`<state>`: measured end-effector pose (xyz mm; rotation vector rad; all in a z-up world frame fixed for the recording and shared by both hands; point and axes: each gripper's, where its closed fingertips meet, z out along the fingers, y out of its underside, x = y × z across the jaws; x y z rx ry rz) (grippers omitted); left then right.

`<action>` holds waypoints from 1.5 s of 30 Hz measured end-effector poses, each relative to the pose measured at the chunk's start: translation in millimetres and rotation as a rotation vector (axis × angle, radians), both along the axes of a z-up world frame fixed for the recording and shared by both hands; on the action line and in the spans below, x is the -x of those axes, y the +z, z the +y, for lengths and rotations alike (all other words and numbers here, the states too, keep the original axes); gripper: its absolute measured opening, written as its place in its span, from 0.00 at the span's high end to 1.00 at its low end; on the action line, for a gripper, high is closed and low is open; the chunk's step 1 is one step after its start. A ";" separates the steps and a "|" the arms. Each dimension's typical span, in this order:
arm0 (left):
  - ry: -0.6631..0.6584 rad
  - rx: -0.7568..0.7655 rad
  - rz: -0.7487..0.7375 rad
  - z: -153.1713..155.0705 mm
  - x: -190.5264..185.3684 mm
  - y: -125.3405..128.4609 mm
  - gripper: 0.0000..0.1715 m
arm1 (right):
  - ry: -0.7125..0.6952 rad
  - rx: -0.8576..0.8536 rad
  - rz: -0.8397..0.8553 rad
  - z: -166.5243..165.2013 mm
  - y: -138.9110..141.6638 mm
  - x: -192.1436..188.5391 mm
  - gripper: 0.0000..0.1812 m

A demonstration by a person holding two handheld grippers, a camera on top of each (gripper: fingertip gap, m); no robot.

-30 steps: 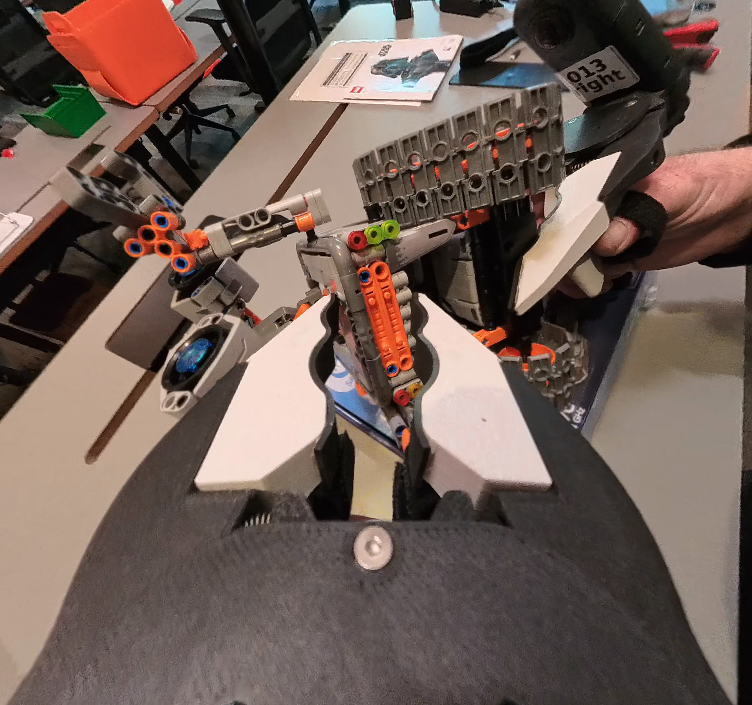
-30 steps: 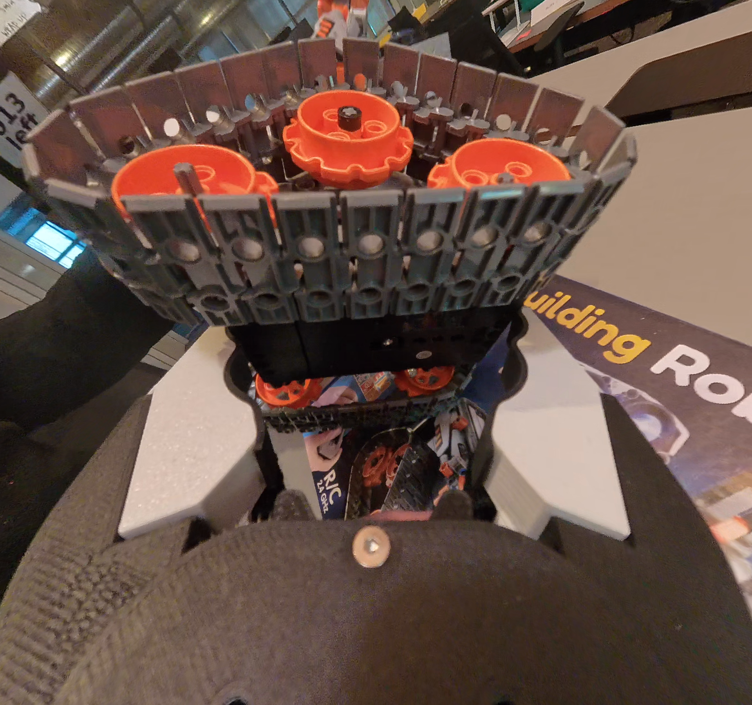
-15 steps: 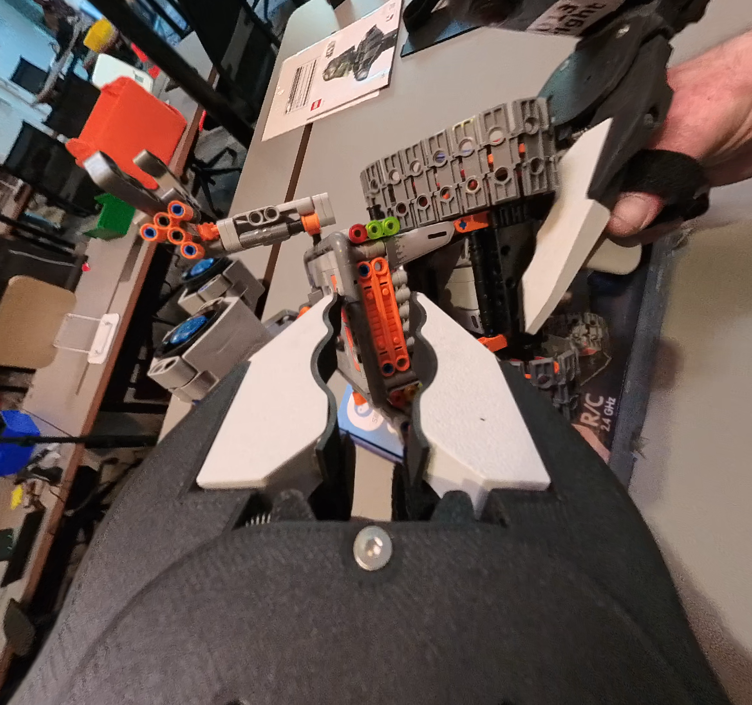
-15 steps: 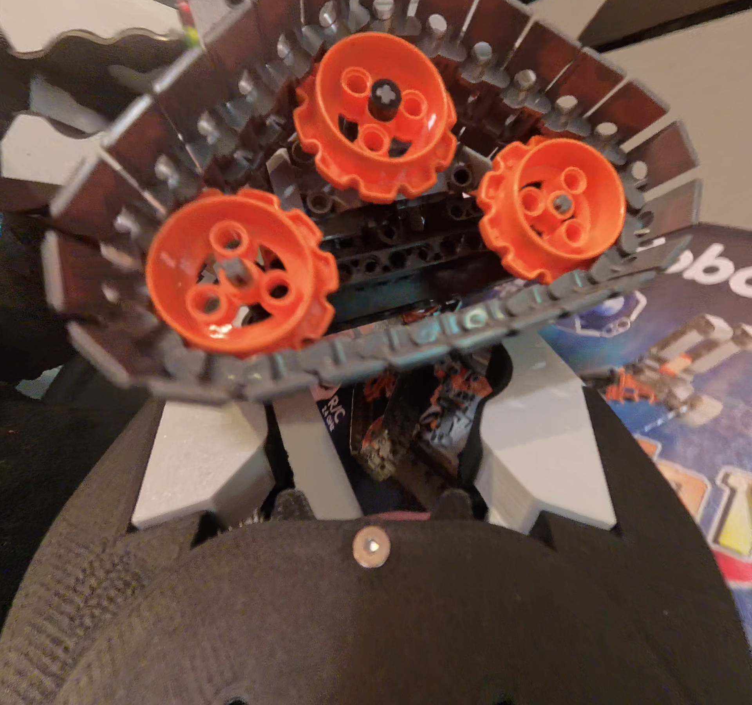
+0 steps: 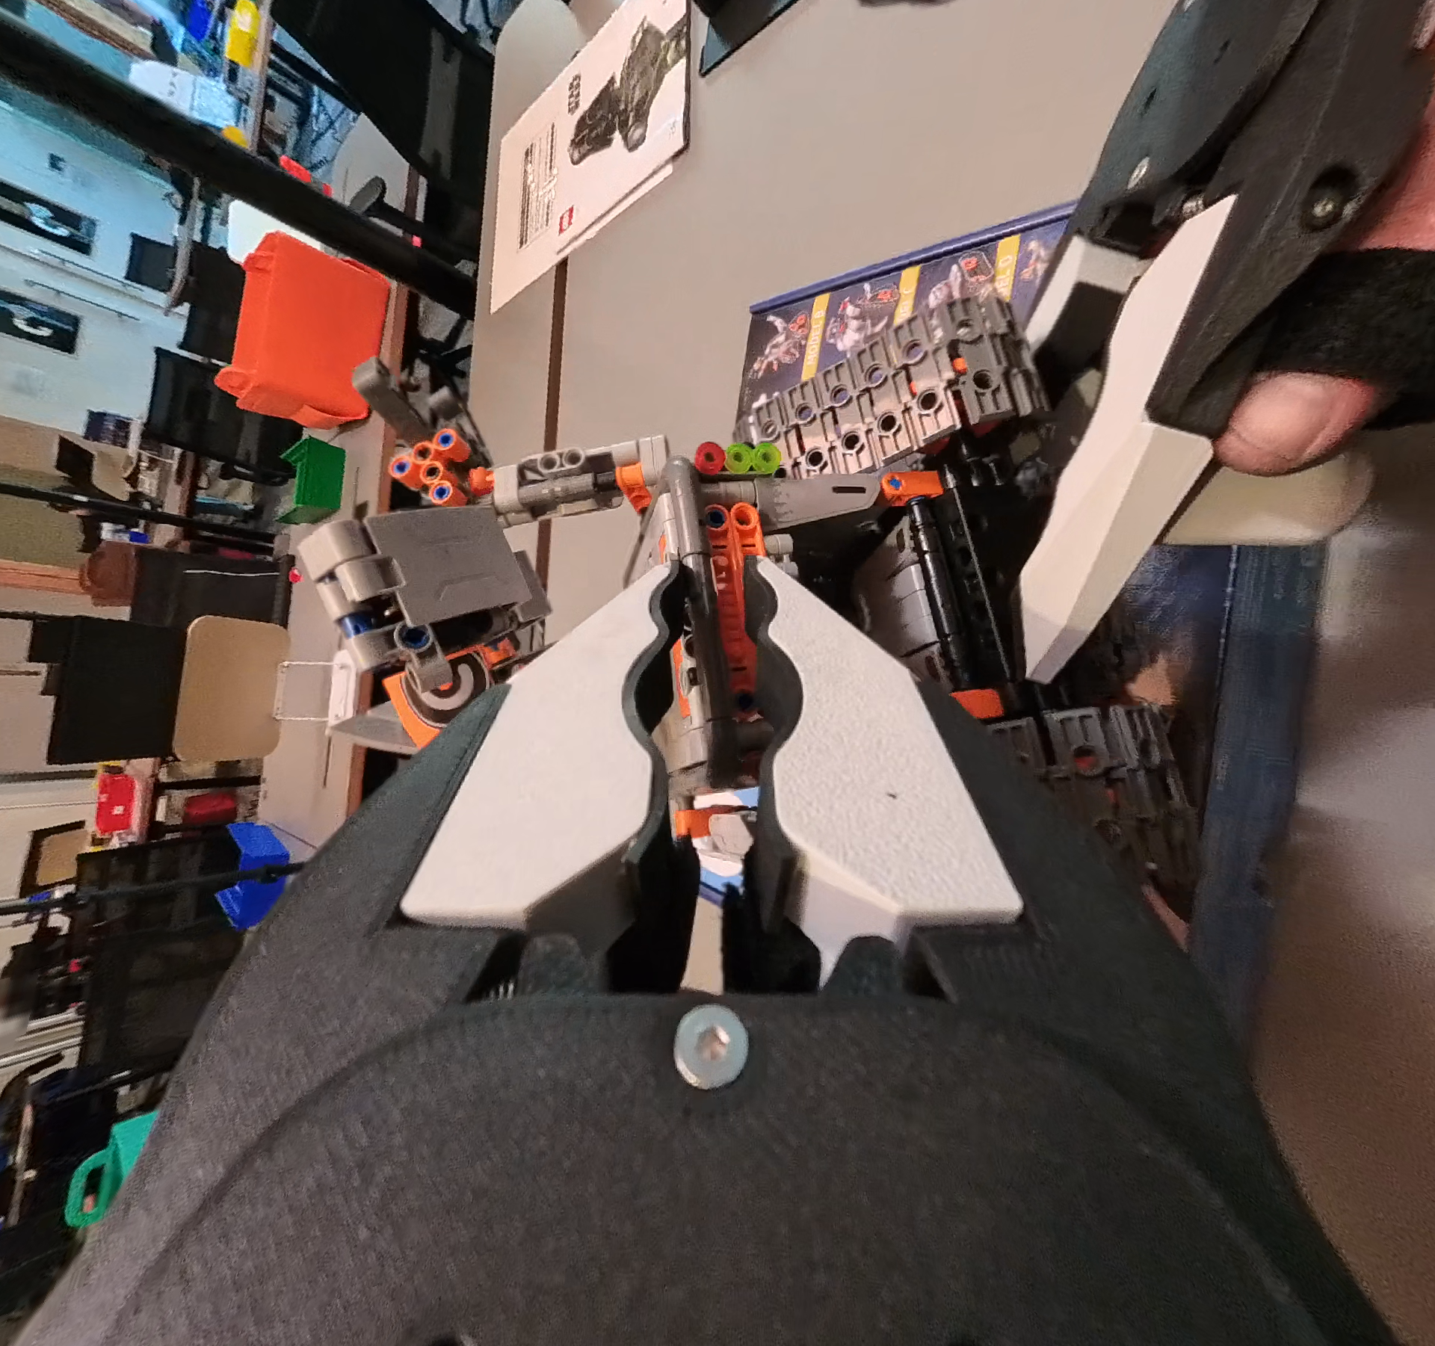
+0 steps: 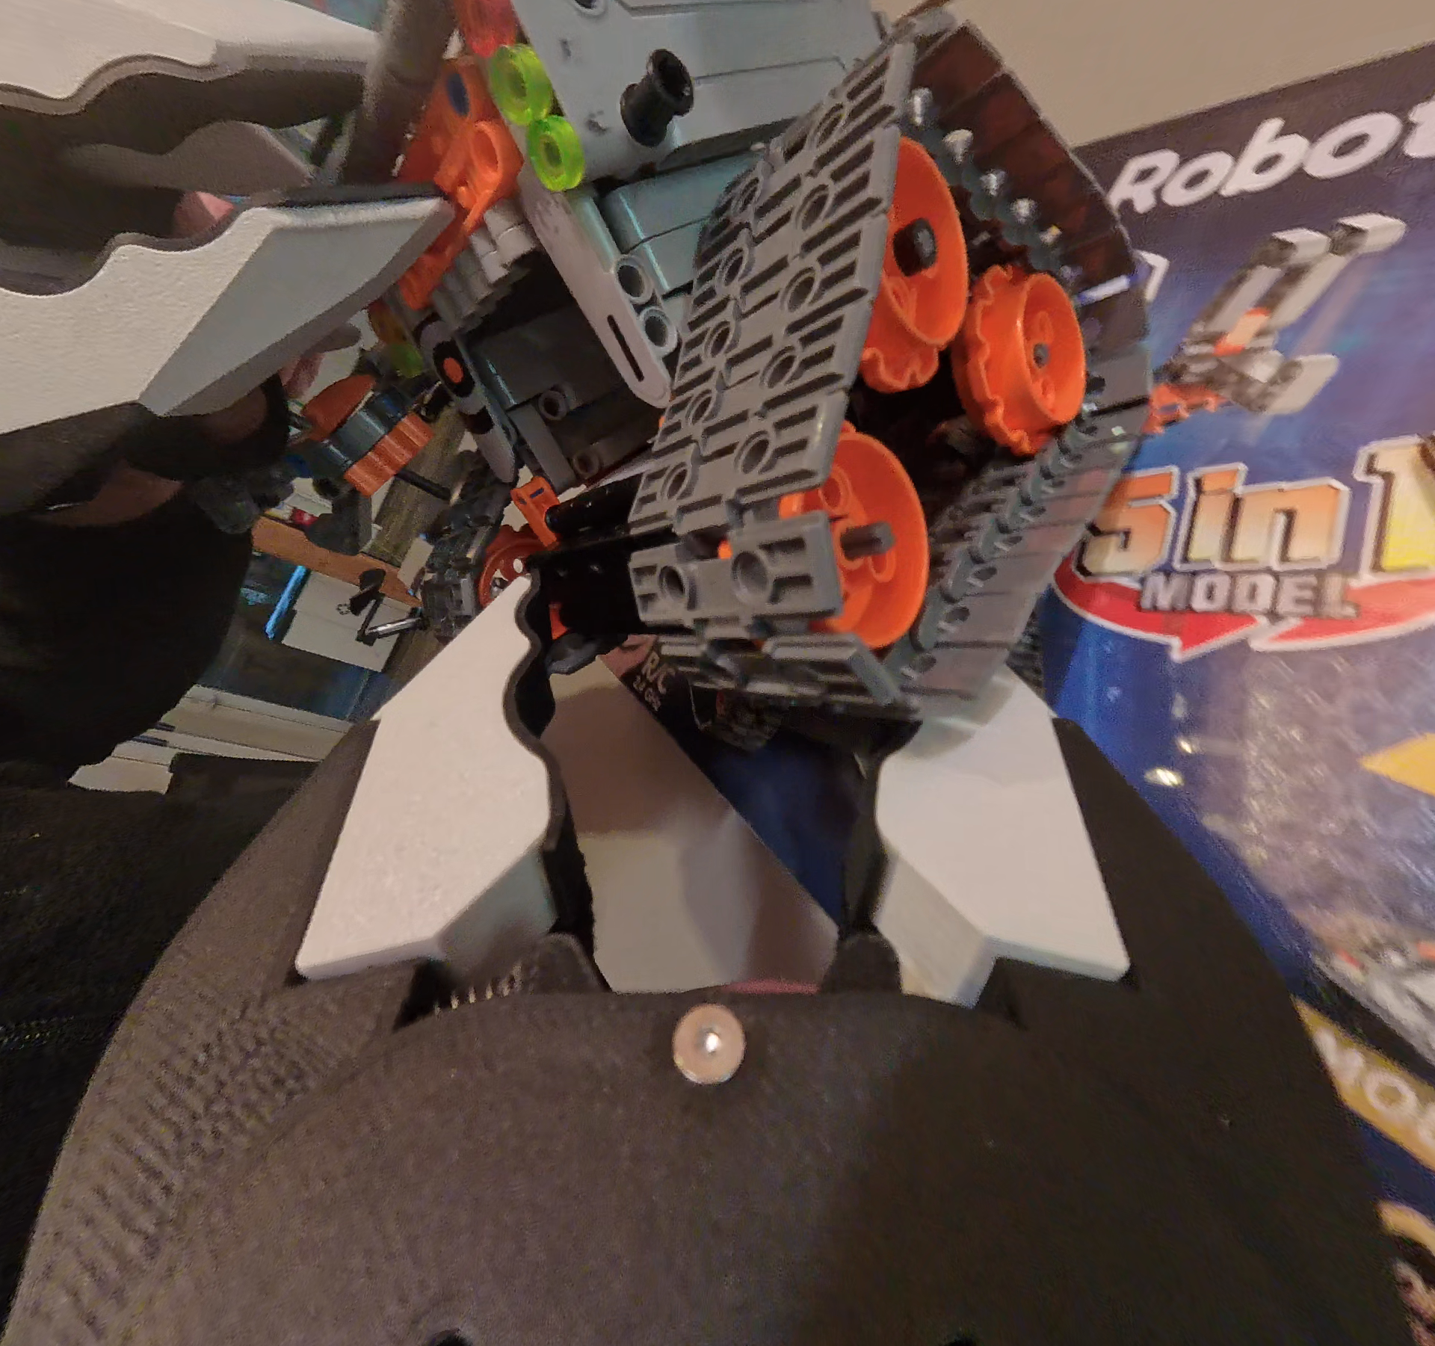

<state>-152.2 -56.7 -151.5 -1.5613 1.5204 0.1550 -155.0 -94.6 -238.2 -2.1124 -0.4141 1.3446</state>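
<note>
The brick-built robot model [image 5: 792, 517] is held up off the bench [image 5: 815, 167], tipped over between the two tools above a printed blue box [image 6: 1242, 687] that lies flat under it. Its grey body carries a red stud and two lime-green studs [image 5: 738, 457] near the top, an orange beam [image 5: 734, 571] down the middle, and a side arm ending in a cluster of orange tubes with blue centres [image 5: 431, 464]. One flank is wrapped in a grey linked track [image 6: 769, 346] running round three orange wheels [image 6: 1017, 357].

The left tool [image 5: 710, 637] is clenched on the model's middle, its white fingers [image 5: 575, 757] pressed against the orange beam and the grey strip beside it. The right tool [image 6: 707, 656] grips the track end: one finger sits against the black frame beneath the track, the other is hidden under the track links, so its jaws look closed on the model's lower edge. From the left wrist view, a hand [image 5: 1304, 416] with a black strap holds that right tool close to the track.

Farther along the bench lies a white instruction booklet [image 5: 598, 121]. Beyond the bench edge sit an orange bin [image 5: 310, 330], a small green bin [image 5: 314, 478] and dark shelving.
</note>
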 end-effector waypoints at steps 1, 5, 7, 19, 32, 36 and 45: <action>-0.009 0.002 0.000 -2.6 -2.2 -0.7 0.93 | -0.004 0.019 -0.005 -2.0 -1.4 -3.3 0.54; -0.044 -0.014 0.000 -16.6 -11.4 -4.2 0.93 | -0.023 0.062 -0.027 -14.4 -6.7 -16.0 0.54; -0.059 -0.047 0.005 -23.7 -16.5 -6.7 0.95 | -0.050 0.059 -0.034 -23.7 -7.1 -20.8 0.54; -0.096 -0.091 -0.080 -48.8 -12.6 -9.4 0.95 | -0.120 -0.189 -0.225 -51.2 29.9 -52.8 0.70; -0.002 0.395 -0.445 -10.3 84.4 2.1 0.70 | 0.001 -0.557 -0.387 5.7 48.8 -23.9 0.61; -0.066 0.620 -0.566 -2.0 73.9 -16.5 0.70 | 0.026 -0.572 -0.385 15.9 43.1 -13.1 0.64; -0.089 0.803 -0.796 3.2 62.9 -18.3 0.78 | 0.023 -0.605 -0.374 24.4 42.9 -5.2 0.66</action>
